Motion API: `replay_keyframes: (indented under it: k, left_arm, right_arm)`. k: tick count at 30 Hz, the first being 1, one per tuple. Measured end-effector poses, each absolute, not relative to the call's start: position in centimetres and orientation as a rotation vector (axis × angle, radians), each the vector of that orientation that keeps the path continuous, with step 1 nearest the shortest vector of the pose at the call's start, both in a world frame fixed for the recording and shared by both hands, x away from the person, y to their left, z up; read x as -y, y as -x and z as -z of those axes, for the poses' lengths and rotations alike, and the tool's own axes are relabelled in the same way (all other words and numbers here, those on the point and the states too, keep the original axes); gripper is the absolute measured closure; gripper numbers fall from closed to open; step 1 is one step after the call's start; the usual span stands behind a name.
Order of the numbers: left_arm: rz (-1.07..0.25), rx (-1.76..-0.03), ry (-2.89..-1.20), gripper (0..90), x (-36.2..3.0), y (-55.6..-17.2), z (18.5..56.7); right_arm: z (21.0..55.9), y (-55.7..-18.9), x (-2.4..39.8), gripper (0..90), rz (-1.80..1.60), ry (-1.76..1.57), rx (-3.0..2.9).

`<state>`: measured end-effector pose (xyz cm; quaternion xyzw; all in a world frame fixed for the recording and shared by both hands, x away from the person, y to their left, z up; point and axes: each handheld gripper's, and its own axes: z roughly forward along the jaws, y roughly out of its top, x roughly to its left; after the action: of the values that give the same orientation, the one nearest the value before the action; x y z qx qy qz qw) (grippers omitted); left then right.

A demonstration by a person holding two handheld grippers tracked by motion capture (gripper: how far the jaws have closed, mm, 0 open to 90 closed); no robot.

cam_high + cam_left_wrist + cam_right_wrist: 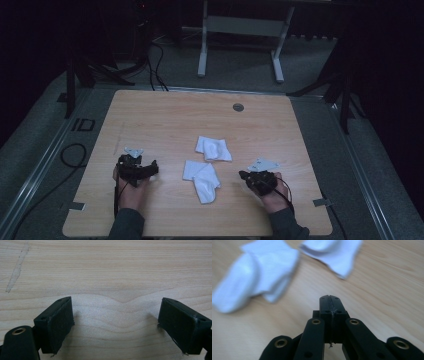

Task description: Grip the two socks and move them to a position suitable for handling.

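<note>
High view: two white fabric socks lie mid-counter, between the two hands. The near white sock (202, 179), crumpled, runs its long axis from the counter's middle toward the near edge, toe end pointing at the near-right. The far white sock (214, 148), folded flatter, sits just beyond it, touching or almost touching at one corner; can't tell which. The right gripper (248, 176) sits near the near-right part of the light wooden counter (165, 115), fingers pointed left at the near sock, close beside it but apart. The left gripper (150, 169) sits toward the near-left, about as near on the other side. Right gripper view: fingers (325, 305) clenched together, nothing between them, both socks ahead and to the left, blurred. Left gripper view: fingers (60, 322) released wide, bare wood between them. Judgement: neither hand is clearly nearer, but the right one's fingers must spread before any grab.
</note>
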<state>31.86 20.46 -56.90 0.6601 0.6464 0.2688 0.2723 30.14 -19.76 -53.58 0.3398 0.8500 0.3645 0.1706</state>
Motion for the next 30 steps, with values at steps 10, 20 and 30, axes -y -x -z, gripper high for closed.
replay_keyframes:
  k: [10, 20, 30]
  left_arm:
    - [-0.723, -1.74, -1.777, 12.7, -20.5, -31.9, 56.9]
    - [-0.723, -1.74, -1.778, 12.7, -20.5, -31.9, 56.9]
    - [-0.723, -1.74, -1.778, 12.7, -20.5, -31.9, 56.9]
  right_arm:
    - [53.0, -28.6, 16.1, 89.2, -1.093, -0.857, -2.511]
    - [53.4, -28.1, 13.4, 65.6, -1.118, -0.799, -2.58]
    - [54.2, -28.9, 11.4, 60.7, -1.061, -0.785, -2.627]
